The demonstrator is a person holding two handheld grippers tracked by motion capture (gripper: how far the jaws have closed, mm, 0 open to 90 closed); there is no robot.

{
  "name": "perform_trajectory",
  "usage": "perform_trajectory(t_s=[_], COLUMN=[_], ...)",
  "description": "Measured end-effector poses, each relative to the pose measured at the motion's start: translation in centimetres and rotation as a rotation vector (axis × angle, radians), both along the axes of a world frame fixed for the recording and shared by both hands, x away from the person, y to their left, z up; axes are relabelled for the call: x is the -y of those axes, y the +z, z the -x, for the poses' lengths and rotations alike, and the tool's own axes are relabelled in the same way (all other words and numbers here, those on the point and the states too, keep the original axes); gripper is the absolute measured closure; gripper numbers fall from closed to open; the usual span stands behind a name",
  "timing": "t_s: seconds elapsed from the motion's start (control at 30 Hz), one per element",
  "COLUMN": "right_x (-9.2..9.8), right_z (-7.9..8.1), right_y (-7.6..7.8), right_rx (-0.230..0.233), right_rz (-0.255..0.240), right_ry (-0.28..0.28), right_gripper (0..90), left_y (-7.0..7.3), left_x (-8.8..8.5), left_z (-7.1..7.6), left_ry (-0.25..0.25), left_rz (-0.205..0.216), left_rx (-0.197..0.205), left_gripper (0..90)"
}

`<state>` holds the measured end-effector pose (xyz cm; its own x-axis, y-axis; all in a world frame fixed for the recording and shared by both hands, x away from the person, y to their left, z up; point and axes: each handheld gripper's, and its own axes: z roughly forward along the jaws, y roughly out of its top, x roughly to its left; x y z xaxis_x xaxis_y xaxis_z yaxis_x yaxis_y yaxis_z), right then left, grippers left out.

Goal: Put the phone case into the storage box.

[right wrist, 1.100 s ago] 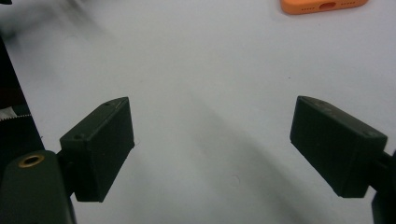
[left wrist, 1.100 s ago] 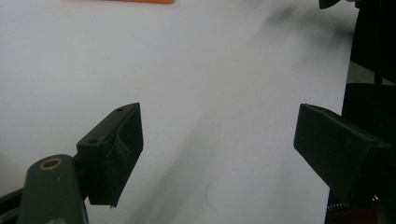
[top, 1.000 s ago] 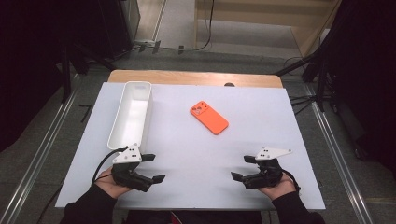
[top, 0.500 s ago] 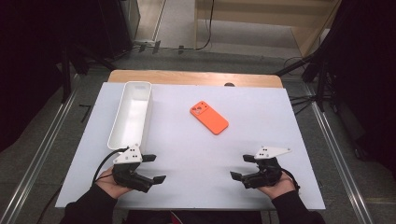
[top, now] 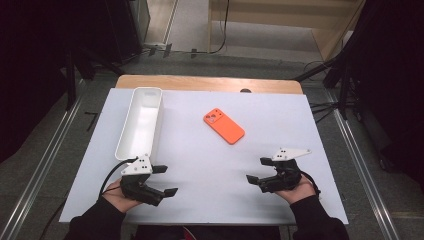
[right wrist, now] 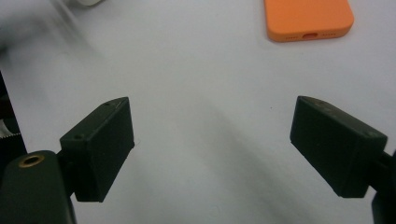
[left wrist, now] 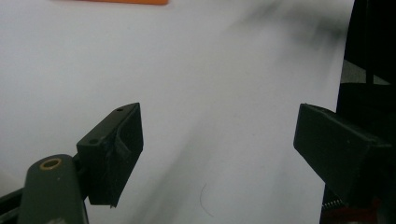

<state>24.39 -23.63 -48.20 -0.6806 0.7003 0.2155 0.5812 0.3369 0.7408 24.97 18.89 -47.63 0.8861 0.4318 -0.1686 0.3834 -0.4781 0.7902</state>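
An orange phone lies camera side up near the middle of the white table. A long white tray stands at the left, with nothing in it. My left gripper rests near the front left edge, just below the tray, open, with only table between its jaws. My right gripper rests near the front right, also open on bare table. Both point inward toward each other. The phone's bottom edge shows at the top of the right gripper view; a strip of the phone shows at the top of the left gripper view.
The table's back strip is bare wood. Metal rails run along both sides on the floor, and cables lie at the right. Dark equipment stands at the back left and right.
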Motion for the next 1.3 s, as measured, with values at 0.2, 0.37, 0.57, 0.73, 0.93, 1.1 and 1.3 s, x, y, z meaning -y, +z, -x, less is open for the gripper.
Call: perform_trajectory(t_s=[0.2,0.37,0.57,0.73,0.93,1.1,1.3], right_x=[0.0,-0.3,-0.3,-0.1,-0.1,-0.3,-0.5], right_z=[-0.8,-1.5,-2.4,-2.9,-3.9,-4.6,-5.6], right_y=[0.5,0.8,1.1,1.2,1.4,1.6,1.9], right_rx=[0.006,0.006,0.006,0.008,0.012,0.012,0.019], right_rz=[-0.001,0.002,0.006,0.012,0.016,0.015,0.009], right_ry=[-0.004,-0.001,-0.013,-0.022,-0.032,-0.037,-0.033], right_gripper=[12.3,12.2,12.3,12.3,12.2,12.3,12.3], left_y=[0.0,0.0,0.0,-0.1,-0.1,-0.1,-0.1], left_x=[0.1,0.1,0.0,0.0,0.0,0.1,0.1], left_z=[0.1,0.0,0.0,-0.1,-0.1,-0.1,-0.1], left_ry=[-0.002,-0.005,-0.004,-0.004,0.000,-0.002,-0.005], left_rz=[0.001,-0.001,0.013,0.011,0.007,0.005,0.004], left_rx=[-0.002,-0.006,-0.023,-0.023,-0.022,-0.022,-0.025], left_gripper=[15.9,15.9,15.9,15.9,15.9,15.9,15.9])
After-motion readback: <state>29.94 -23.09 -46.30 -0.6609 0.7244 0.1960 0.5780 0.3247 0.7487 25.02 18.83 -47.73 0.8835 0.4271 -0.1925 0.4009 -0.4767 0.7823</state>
